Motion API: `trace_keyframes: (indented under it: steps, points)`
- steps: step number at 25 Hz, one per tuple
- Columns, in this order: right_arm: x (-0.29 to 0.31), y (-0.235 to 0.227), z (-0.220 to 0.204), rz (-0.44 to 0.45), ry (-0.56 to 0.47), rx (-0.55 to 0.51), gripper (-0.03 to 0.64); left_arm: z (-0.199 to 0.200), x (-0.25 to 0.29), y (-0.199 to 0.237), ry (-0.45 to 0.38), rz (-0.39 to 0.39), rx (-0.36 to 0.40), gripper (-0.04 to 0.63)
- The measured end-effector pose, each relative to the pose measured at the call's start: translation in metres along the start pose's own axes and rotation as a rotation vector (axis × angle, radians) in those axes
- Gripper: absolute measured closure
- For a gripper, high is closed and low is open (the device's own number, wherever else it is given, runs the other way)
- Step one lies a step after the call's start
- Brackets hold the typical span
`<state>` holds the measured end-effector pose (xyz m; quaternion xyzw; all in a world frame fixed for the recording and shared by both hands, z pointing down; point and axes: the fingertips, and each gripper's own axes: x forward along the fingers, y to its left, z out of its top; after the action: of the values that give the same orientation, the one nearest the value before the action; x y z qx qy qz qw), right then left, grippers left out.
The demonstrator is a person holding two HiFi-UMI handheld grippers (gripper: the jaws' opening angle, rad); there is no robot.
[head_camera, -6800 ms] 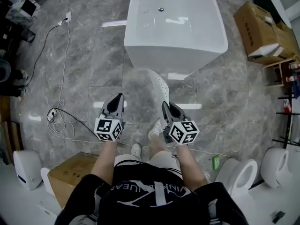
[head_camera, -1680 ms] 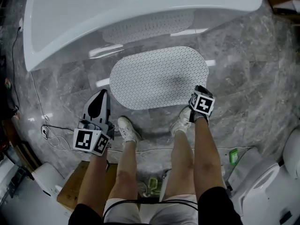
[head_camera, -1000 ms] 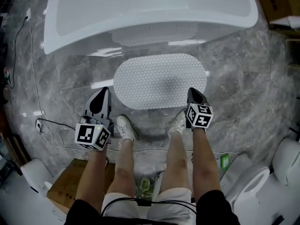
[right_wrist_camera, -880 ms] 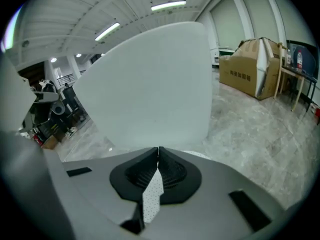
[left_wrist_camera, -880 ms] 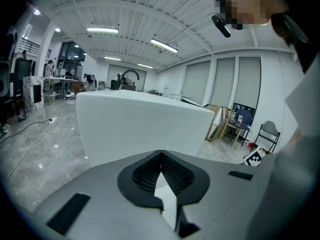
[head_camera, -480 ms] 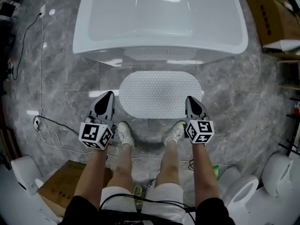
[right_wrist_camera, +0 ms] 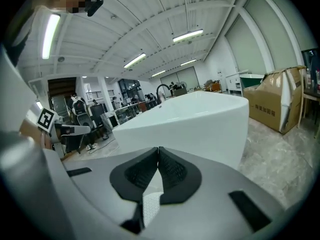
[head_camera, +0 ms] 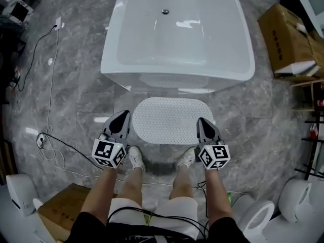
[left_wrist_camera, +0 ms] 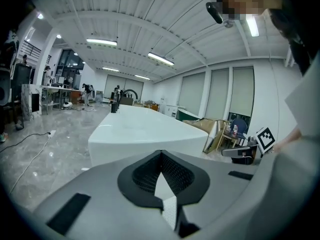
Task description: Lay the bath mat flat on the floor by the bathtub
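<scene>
2 finger pairs closed (empty), left gripper (head_camera: 124, 114), right gripper (head_camera: 201, 121), bath mat (head_camera: 169, 119) flat beside bathtub (head_camera: 242, 44)

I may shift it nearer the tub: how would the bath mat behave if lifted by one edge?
The mat would probably droop: it looks thin and lies flush on the floor. Its many small holes suggest a light, rubbery sheet that may buckle rather than slide if pushed.
</scene>
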<state>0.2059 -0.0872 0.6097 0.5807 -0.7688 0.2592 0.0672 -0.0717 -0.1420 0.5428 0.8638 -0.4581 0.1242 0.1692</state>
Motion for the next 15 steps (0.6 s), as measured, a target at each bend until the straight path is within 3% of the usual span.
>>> trace_keyframes:
  steps: [7,15]
  points:
    - [-0.012,0.035,0.059,0.034,-0.047,-0.051,0.591,0.046,-0.021,0.01,-0.069,-0.001,-0.008,0.581]
    - [-0.055,0.085,0.123,0.039,-0.106,-0.014,0.591,0.108,-0.066,-0.003,-0.132,-0.027,-0.008,0.581]
